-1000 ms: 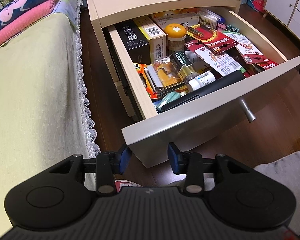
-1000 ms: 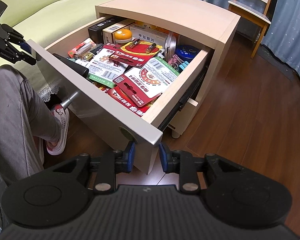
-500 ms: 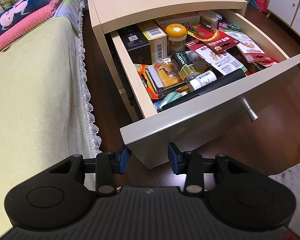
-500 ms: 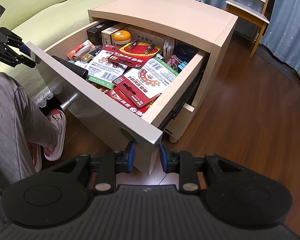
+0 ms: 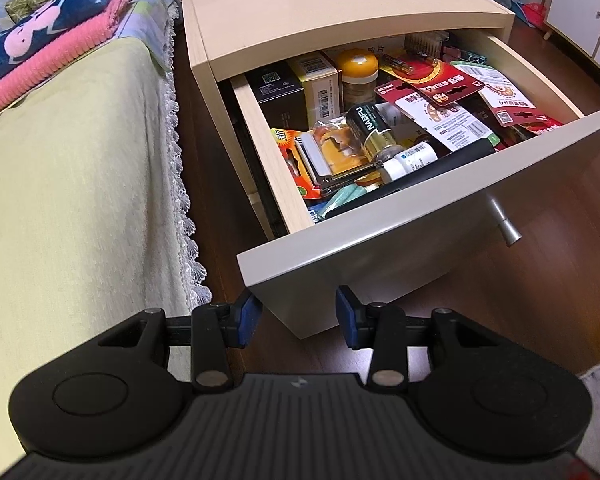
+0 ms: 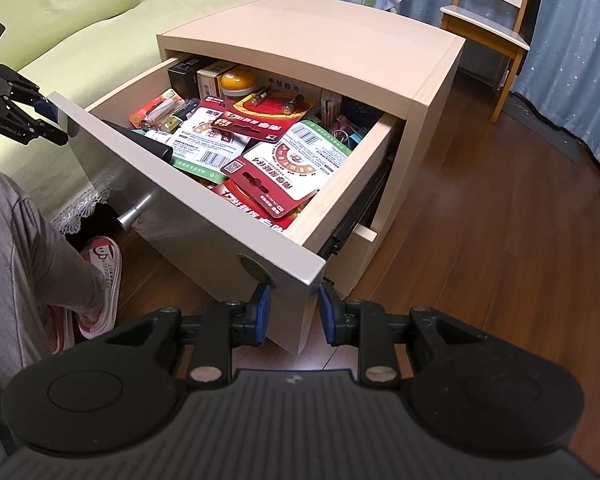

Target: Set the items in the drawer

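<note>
Looked down past the left gripper (image 5: 299,314), pads (image 5: 247,320) parted with nothing between, at the near corner of the drawer front (image 5: 380,236). Saw the drawer (image 5: 268,148) pulled out of the nightstand (image 5: 340,4) and crammed: black box (image 5: 278,94), orange-lidded jar (image 5: 357,74), battery (image 5: 374,130), white bottle (image 5: 410,160), red cards (image 5: 440,84). Noted a metal knob (image 5: 504,226) on the front, a bed (image 5: 68,168) alongside with folded towels (image 5: 44,48)
</note>
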Tool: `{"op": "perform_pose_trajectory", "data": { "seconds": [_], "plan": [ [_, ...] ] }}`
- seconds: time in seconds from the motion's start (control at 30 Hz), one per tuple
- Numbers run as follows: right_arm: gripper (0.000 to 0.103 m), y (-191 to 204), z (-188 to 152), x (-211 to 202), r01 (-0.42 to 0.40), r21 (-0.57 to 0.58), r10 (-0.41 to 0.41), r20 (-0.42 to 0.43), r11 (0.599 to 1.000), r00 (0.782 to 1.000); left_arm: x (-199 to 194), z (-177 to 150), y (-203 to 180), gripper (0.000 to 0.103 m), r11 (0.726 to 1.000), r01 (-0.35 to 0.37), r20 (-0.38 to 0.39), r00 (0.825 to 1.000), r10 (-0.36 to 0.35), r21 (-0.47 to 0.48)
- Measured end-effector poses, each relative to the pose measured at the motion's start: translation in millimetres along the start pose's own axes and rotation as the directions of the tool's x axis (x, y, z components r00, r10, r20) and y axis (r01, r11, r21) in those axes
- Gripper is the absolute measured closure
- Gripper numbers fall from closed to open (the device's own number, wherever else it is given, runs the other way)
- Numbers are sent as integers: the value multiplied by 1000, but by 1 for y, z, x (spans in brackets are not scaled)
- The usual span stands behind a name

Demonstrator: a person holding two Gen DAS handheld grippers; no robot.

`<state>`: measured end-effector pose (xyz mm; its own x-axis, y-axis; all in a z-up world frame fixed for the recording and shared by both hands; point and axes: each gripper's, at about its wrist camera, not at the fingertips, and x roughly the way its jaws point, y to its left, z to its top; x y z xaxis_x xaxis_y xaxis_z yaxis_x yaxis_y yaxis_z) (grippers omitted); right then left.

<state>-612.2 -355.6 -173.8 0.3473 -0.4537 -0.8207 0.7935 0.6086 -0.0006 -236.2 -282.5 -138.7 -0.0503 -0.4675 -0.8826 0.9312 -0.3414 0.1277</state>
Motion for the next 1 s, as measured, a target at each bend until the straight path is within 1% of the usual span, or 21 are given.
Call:
{"op": "perform_pose_trajectory", "data": {
  "seconds": [0.53, 1.0],
  "plan": [
    [79, 0, -1, -4, -7, -14, 7, -1, 1000, 1000, -6, -5, -1, 57, 1000, -8, 5, 1000, 8, 0],
    [79, -1, 3, 0, -5, -22, 5, -5, 1000, 1000, -2, 4, 1, 57, 1000, -17, 5, 1000, 17, 1]
  ]
}}
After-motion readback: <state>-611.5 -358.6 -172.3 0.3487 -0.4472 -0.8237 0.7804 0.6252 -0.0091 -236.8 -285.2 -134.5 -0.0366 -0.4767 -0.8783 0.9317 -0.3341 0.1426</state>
